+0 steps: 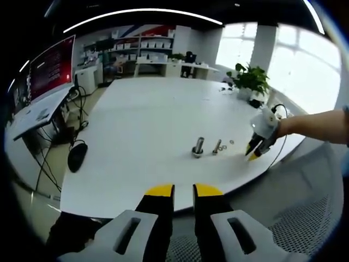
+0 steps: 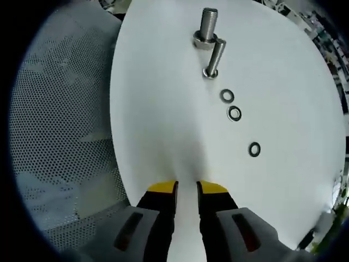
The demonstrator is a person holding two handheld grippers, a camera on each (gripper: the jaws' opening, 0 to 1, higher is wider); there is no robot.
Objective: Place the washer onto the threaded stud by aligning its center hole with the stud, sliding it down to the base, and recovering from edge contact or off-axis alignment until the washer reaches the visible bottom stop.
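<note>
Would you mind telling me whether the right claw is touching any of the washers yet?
Apart. The right gripper view shows bare table between the right claw and the nearest washer; the other washers lie farther off.

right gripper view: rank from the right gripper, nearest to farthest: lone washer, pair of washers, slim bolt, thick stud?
1. Lone dark metal ring washer, ahead-right of the right gripper.
2. Pair of ring washers, further up; too close together to split.
3. Slim grey threaded bolt, beyond them.
4. Thick threaded steel stud, farthest, top centre.
</note>
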